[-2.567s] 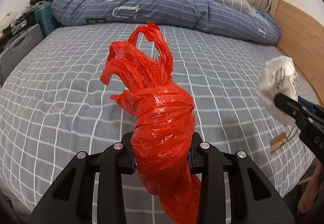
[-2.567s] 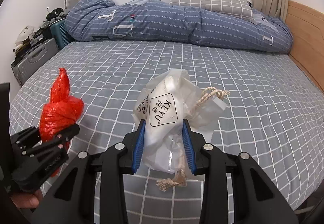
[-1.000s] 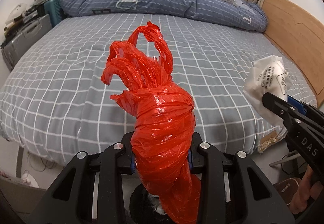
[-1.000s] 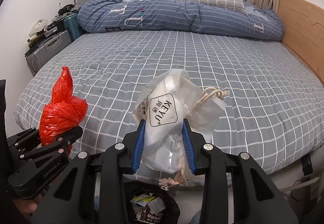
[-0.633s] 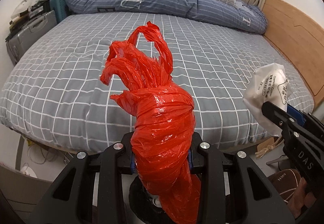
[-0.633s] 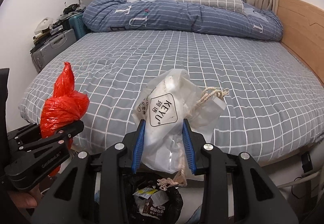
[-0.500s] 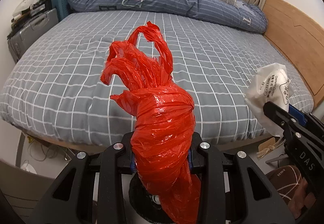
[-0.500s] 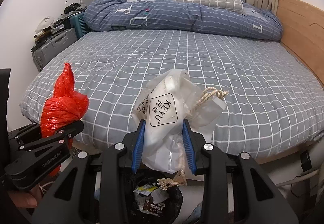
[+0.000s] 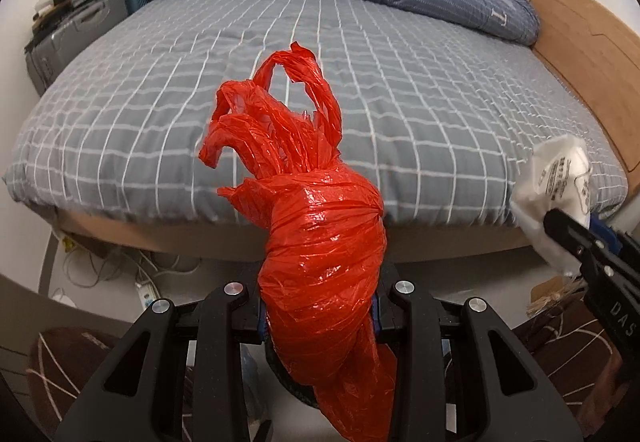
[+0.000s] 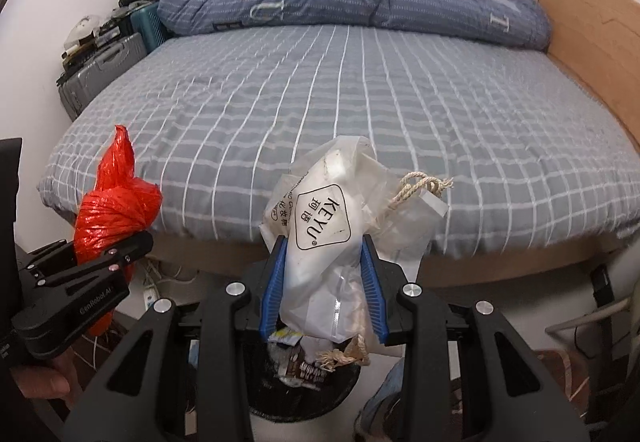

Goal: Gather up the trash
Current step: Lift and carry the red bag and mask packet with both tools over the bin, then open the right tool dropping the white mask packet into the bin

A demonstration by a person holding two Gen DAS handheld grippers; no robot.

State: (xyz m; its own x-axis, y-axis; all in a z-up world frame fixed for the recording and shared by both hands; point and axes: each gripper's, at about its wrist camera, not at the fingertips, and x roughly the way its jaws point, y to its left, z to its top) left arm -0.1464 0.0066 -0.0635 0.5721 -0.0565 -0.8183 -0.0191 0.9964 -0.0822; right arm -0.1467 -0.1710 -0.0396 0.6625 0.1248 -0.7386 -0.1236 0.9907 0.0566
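Your left gripper point(image 9: 318, 316) pinched the red bag point(image 9: 320, 242); your right gripper point(image 10: 323, 292) clamped the white packaging point(image 10: 320, 234). The bin point(image 10: 304, 390) sat below the right jaws; the dangling cord point(image 10: 344, 356) could have snagged a jaw on release.

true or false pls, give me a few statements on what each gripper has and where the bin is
1. The left gripper is shut on the red plastic bag. True.
2. The right gripper is empty. False: its fingers clamp the white KEYU bag.
3. The trash bin sits on the bed. False: it is on the floor below the grippers.
4. The bin already holds wrappers. True.
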